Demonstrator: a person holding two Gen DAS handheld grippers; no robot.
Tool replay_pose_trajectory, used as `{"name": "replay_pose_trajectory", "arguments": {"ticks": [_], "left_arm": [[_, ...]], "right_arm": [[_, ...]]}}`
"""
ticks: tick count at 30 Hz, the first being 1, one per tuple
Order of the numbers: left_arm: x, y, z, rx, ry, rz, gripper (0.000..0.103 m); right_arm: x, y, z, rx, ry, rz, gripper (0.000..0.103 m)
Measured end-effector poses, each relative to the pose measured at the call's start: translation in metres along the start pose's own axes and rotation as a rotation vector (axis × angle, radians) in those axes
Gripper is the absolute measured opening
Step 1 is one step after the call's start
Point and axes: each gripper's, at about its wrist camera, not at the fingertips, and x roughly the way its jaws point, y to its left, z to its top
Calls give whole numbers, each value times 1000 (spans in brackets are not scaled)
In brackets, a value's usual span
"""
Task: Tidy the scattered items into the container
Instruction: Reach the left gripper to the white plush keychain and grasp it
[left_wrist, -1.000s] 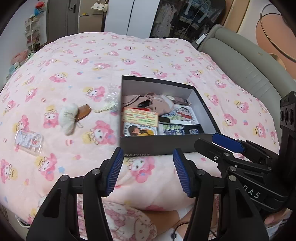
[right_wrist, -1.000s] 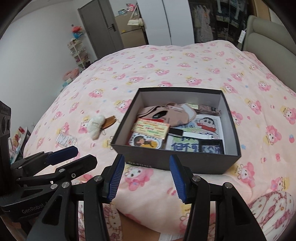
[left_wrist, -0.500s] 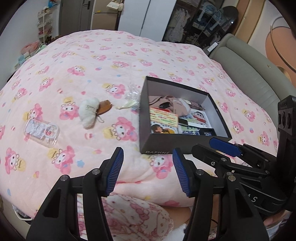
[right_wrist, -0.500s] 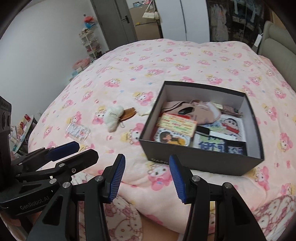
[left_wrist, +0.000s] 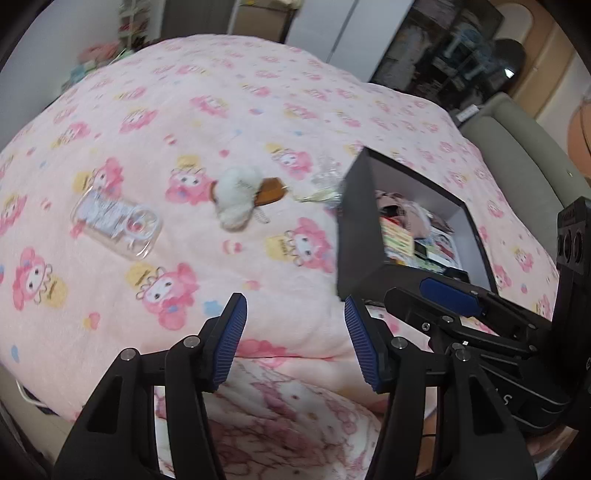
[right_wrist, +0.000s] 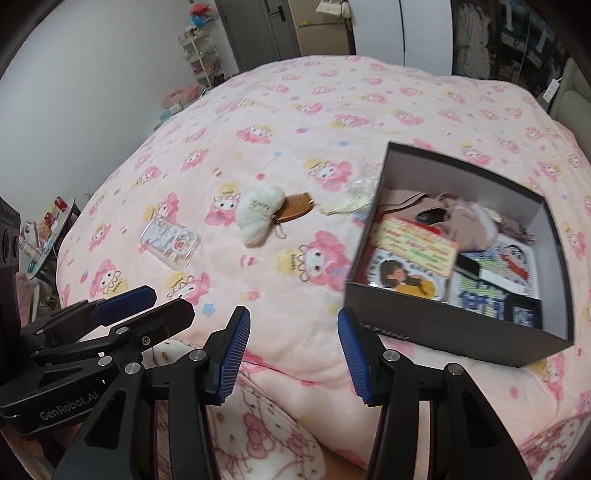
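Note:
A dark shoebox (right_wrist: 458, 334) (left_wrist: 364, 236) sits on the pink bed, holding cards, a pink bag and booklets. To its left lie a white plush keychain (right_wrist: 258, 216) (left_wrist: 236, 199), a brown wooden comb (right_wrist: 295, 208) (left_wrist: 271, 190), a cream tassel with a clear wrapper (right_wrist: 351, 201) (left_wrist: 325, 184), and a clear phone case (right_wrist: 170, 240) (left_wrist: 116, 223). My left gripper (left_wrist: 295, 332) and right gripper (right_wrist: 290, 339) are both open and empty, hovering over the bed's near edge, well short of the items. Each also shows in the other's view, the right (left_wrist: 450, 295) and the left (right_wrist: 125, 299).
The pink patterned duvet (right_wrist: 295, 110) covers the bed. A padded headboard (left_wrist: 517, 155) stands at the right. Wardrobes and a door line the far wall. A shelf and a small side table (right_wrist: 44, 236) with clutter stand left of the bed. Pink-patterned pyjama legs lie below the grippers.
Both grippers have swung left, so the box slid to the right of each view and the loose items moved toward the centre. Both stayed open.

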Motion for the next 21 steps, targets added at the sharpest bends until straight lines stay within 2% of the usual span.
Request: {"name": "replay_pose_trajectory", "arguments": {"ticks": [6, 12, 15, 21], "left_arm": [[21, 34, 0, -104, 21, -11, 56], [41, 67, 13, -189, 21, -17, 56], [51, 84, 24, -226, 18, -9, 56], [99, 107, 69, -321, 25, -66, 58]], "right_arm": [[43, 11, 8, -1, 90, 60, 46], [75, 18, 26, 17, 121, 88, 46], [92, 19, 45, 18, 108, 79, 46], [141, 3, 81, 81, 114, 45, 47]]}}
